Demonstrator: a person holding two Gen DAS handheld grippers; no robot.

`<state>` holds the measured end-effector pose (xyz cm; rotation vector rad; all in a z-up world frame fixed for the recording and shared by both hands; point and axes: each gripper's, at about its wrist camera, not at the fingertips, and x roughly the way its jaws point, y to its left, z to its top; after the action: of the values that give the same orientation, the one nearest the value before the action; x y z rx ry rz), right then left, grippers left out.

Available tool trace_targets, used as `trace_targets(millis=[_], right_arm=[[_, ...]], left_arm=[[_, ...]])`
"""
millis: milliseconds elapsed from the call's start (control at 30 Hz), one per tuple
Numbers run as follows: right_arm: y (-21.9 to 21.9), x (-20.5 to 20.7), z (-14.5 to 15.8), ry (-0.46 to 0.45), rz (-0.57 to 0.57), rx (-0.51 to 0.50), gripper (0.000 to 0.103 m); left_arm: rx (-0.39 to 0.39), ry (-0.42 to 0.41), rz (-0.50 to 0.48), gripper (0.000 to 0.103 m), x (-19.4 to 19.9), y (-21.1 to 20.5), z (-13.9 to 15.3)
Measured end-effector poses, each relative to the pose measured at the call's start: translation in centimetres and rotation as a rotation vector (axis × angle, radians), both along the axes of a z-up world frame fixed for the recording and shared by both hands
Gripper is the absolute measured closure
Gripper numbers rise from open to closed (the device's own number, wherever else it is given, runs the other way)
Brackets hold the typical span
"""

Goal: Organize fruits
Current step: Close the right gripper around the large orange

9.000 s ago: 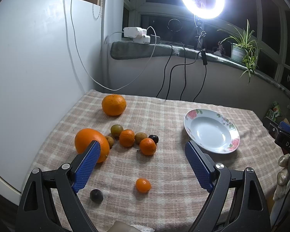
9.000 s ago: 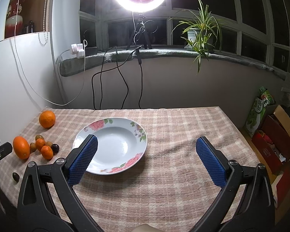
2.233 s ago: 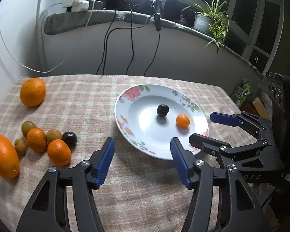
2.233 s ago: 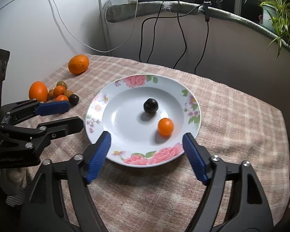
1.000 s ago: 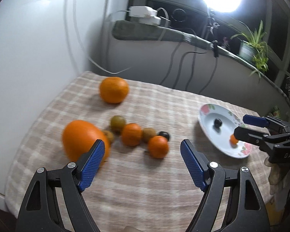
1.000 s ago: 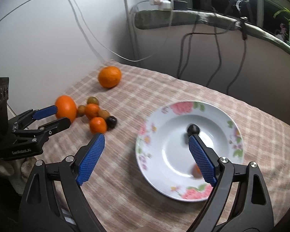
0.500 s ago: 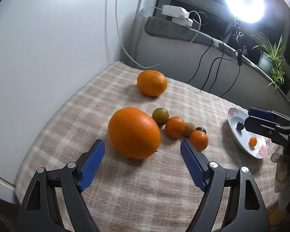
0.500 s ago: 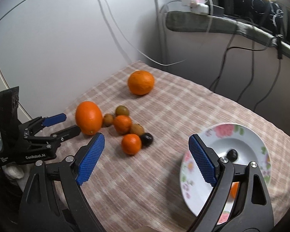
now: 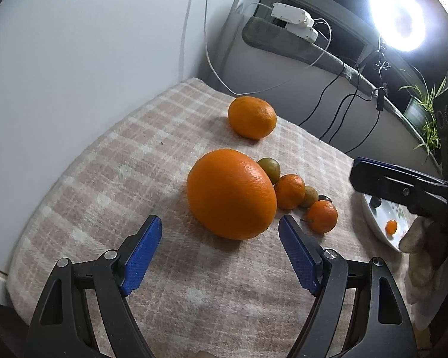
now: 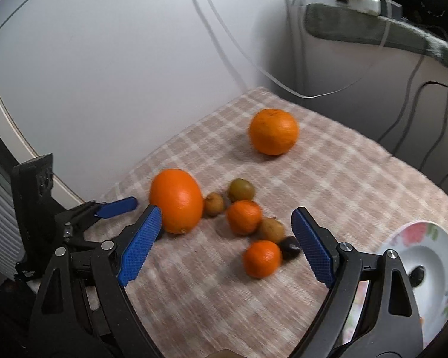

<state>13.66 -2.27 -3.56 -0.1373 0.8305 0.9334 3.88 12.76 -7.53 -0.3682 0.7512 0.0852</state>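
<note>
Left gripper (image 9: 219, 247) jaws apart, low centre, big orange (image 9: 231, 194) just beyond tips. Cloth (image 9: 110, 161) edge meets wall upper left. Right gripper (image 10: 224, 238) spread over small fruits (image 10: 261, 258), seemingly untouched; plate (image 10: 439, 256) lower right.

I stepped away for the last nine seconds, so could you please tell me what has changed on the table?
The small orange and dark fruit went from the cloth into the plate. Both claws, left claw and right claw, swung back to the pile, open and empty. The large orange, far orange and cluster stayed put.
</note>
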Motion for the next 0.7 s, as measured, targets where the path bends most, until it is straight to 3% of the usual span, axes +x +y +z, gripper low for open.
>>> trace_targets(millis=[700], right_arm=[[6.8,0.3,-2.8,0.041,0.143,-0.061,0.012]], left_arm=[[-0.063,0.008,-0.011,0.022,0.6,0.6,-0.7]])
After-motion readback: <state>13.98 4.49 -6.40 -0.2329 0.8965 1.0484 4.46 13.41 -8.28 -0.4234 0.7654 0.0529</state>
